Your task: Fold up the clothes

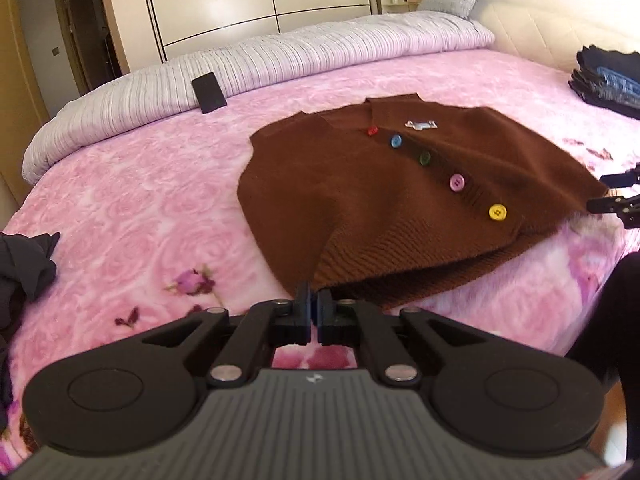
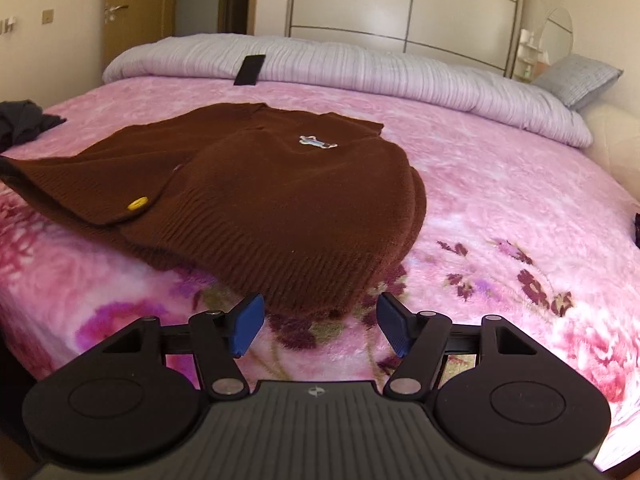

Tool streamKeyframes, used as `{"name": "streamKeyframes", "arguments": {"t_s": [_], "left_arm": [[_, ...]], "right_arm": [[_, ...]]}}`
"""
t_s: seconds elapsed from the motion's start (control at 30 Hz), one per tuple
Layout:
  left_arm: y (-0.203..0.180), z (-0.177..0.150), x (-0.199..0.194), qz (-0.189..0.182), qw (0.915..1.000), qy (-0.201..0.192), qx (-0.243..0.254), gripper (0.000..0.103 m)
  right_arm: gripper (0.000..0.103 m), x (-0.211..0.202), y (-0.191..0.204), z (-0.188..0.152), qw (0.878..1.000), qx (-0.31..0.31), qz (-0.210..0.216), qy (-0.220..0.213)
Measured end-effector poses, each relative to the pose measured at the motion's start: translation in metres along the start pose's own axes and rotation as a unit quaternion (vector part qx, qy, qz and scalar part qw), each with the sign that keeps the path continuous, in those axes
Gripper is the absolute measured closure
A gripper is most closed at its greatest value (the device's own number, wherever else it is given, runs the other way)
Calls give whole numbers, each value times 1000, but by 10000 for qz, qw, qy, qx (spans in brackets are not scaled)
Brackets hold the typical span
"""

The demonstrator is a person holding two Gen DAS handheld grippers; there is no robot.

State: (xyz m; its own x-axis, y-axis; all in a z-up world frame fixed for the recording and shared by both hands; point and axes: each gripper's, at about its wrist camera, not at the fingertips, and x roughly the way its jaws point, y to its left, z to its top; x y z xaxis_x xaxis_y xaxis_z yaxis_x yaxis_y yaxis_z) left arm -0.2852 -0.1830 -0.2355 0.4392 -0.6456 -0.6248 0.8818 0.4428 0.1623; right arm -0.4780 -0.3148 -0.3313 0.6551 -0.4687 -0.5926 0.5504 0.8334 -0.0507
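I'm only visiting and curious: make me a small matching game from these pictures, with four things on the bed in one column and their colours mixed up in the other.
Things:
1. cardigan
2. blanket
3. lowest button
4. phone

Colours:
A. yellow
B. black
C. brown
D. pink

Pairs: 1-C, 2-D, 3-A, 4-B
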Motion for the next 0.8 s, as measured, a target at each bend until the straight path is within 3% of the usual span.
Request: {"name": "streamKeyframes", "arguments": {"t_s": [0.07,0.17,0.3,0.33,0.43,0.57,0.67,0.8], "left_arm": [[3,4,0,8,10000,-12,-89,102],[4,7,4,-6,9999,30,-98,102],[3,12,7,-48,9999,45,-117,102],[3,13,8,-42,9999,54,-116,102],[1,13,11,-9,9999,109,-28,102],[2,9,13,30,9998,198,55,101],[3,3,14,22,9997,244,64,101],[4,-1,15,1,9997,240,58,101]], "right_arm": [[40,3,-5,2,9997,143,-207,-45],[40,9,1,2,9990,-332,-292,3],[37,3,6,1,9983,-577,-9,-58],[36,2,9,1,9982,-599,22,-63],[18,4,18,-2,9973,-718,116,-49],[18,11,16,-2,9986,-533,47,-23],[18,10,3,0,9994,-234,-251,-47],[19,4,-7,-2,9975,-441,-557,-10]]}}
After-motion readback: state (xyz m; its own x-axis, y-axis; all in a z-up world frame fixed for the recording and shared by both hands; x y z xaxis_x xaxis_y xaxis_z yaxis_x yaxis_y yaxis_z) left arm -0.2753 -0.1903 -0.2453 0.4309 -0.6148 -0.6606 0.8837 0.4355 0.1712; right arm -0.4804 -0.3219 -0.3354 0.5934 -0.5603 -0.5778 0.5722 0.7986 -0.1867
